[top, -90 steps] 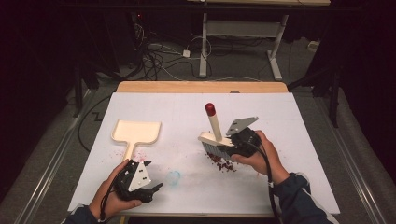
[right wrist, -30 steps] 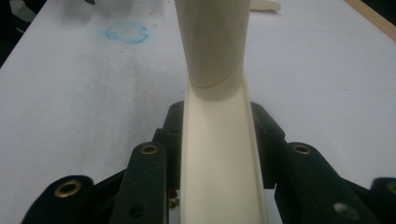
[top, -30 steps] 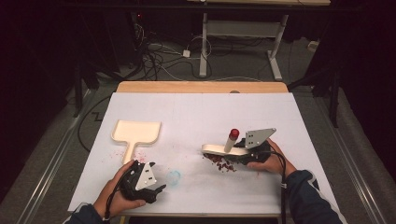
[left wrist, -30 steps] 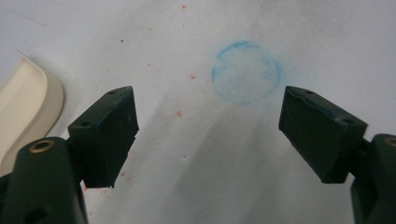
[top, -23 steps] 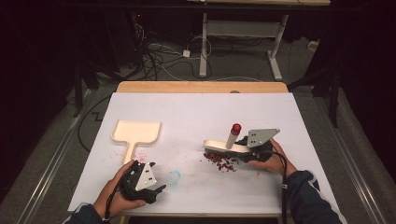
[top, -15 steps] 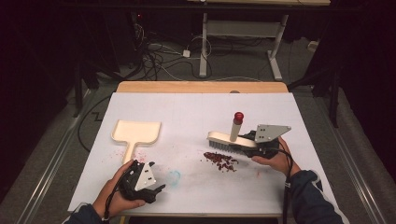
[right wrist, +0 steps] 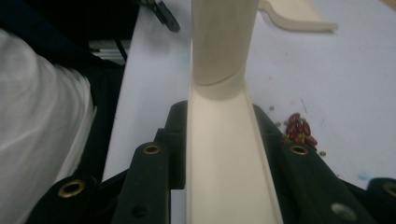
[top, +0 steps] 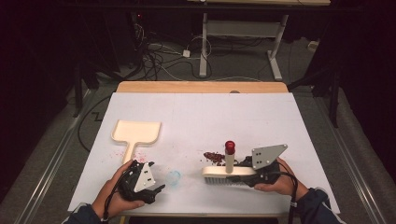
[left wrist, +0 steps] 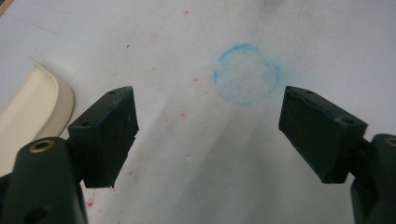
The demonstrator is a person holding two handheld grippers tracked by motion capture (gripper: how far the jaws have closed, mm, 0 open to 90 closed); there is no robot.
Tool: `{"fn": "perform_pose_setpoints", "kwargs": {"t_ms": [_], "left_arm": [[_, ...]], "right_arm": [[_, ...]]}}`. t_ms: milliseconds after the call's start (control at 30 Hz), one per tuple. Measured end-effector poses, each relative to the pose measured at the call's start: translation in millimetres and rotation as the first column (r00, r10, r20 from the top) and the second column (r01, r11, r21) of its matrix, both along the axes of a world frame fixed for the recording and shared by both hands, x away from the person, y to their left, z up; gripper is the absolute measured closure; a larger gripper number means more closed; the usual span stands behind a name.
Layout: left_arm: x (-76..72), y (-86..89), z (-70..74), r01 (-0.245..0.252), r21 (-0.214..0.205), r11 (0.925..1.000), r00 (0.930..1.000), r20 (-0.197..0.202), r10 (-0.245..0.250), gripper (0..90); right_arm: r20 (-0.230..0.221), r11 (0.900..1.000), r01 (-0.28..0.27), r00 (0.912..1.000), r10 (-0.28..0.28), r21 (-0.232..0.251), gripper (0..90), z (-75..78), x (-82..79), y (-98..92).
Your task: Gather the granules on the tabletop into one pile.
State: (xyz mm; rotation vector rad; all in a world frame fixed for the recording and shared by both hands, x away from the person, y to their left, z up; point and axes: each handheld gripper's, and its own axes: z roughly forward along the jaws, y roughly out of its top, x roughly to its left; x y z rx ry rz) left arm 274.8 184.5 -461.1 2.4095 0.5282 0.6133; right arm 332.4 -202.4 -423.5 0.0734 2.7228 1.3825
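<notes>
Right gripper (top: 250, 175): lower right of the high view, jaws clamped on the back of the brush (top: 229, 171); in the right gripper view the cream brush back runs between both black jaws, pads pressed to its sides.
Brush: bristles down on the white table cover (top: 201, 116), cream handle upright with a red cap (top: 229, 145) on top.
Beans (top: 214, 156): small dark red pile lying just above and left of the brush head in the high view, apart from the bristles.
Left gripper (top: 156, 189): lower left of the high view, jaws spread wide, nothing between them; in the left gripper view they point down at bare cover.
Blue ring mark (left wrist: 247, 74): on the cover, ahead of the left jaws.
Dustpan (top: 136, 133): cream, left of centre, handle pointing toward the left hand (top: 116, 196), well apart from the beans.
</notes>
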Motion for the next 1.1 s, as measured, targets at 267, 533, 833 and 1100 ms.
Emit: {"fn": "perform_pose_setpoints", "kwargs": {"t_ms": [267, 533, 833, 1100], "left_arm": [[1.7, -2.9, -1.8, 0.012, 0.008, 0.9999, 0.9999, -0.008, -0.012, 18.7], [1.2, -3.7, -2.9, 0.015, 0.009, 0.9998, 0.9998, -0.015, -0.015, 18.7], [-1.3, -1.3, -1.9, 0.012, 0.014, 0.9998, 0.9999, -0.012, -0.012, 18.6], [-5.0, -1.6, 0.4, 0.019, 0.008, 0.9998, 0.9998, -0.001, -0.019, 18.7]], "right_arm": [[-0.023, 0.9964, 0.08, 0.9966, -0.079, 0.027, 67.6, -14.7, 25.3, 13.0], [-0.041, 0.9939, 0.096, 0.9947, -0.094, 0.054, 67.5, -17.0, 53.0, 26.3], [-0.03, 0.9837, 0.164, 0.9864, -0.162, 0.075, 67.5, -0.7, 38.9, 15.4], [0.009, 0.865, 0.477, 0.8749, -0.484, 0.156, 67.5, 15.3, 1.5, -13.2]]}}
